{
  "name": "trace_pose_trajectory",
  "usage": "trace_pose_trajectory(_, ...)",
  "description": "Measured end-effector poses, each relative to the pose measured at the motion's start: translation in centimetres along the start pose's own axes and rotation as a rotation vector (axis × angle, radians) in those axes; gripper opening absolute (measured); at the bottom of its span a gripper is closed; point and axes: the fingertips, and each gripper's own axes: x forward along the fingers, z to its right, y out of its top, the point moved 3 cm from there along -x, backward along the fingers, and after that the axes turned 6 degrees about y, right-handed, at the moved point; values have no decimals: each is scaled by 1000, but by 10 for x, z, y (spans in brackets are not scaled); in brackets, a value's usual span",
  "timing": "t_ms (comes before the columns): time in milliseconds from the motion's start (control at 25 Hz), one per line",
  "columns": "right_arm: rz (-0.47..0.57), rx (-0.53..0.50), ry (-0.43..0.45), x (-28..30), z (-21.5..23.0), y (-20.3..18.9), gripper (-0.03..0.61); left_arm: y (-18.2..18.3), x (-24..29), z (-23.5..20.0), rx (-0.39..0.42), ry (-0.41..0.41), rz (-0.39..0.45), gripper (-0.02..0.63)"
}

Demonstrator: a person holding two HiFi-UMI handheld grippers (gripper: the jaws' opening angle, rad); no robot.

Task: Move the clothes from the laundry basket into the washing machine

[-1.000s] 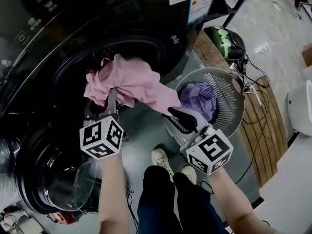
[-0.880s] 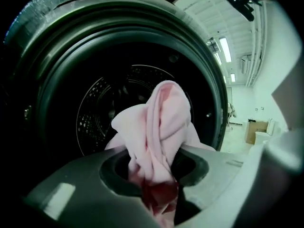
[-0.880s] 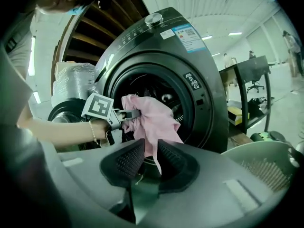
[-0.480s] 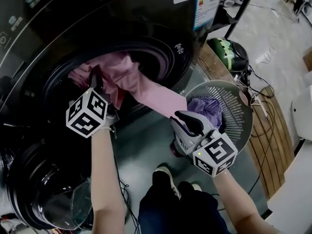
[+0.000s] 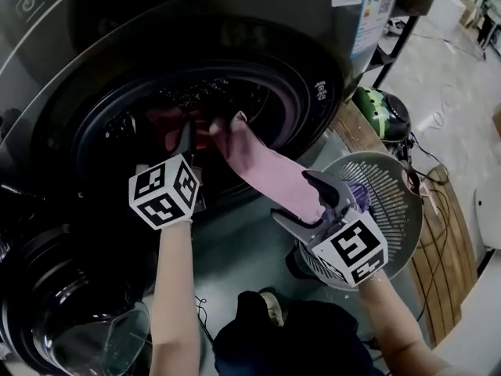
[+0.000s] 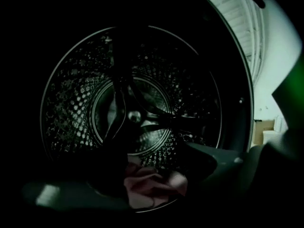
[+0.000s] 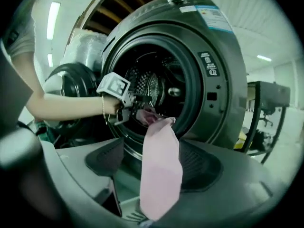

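Gripping pink garment [image 5: 266,171] with left hand-held gripper [image 5: 186,139] inside washing machine [image 5: 313,45]. Just let go by right hand-held gripper [image 5: 307,202], jaws opened wide, with garment's tail draped loosely between them outside the machine. Purple clothes [image 5: 358,194] in laundry basket [image 5: 391,202] right of machine.

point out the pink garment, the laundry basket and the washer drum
pink garment [image 5: 270,175]: head view, on the strip hanging out of the drum mouth
laundry basket [image 5: 394,206]: head view, on its slatted inner wall
washer drum [image 6: 71,103]: left gripper view, on its perforated wall
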Motion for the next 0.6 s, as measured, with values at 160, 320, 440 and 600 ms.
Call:
trace_pose_trajectory(160,-252,-90,-9,16,9,-35,431,2,-25,27,92,-141,52,313)
trace_pose_trajectory(320,-374,-73,-48,26,20,-62,374,-25,-57,79,252,-379,-2,314)
trace_pose_trajectory(440,-371,-64,-95,31,36,-62,146,-62,-78,115,380,-574,-112,367)
trace_pose_trajectory(600,-190,52,-14,28,34,-38,51,-107,-95,140,590,-690,-230,388)
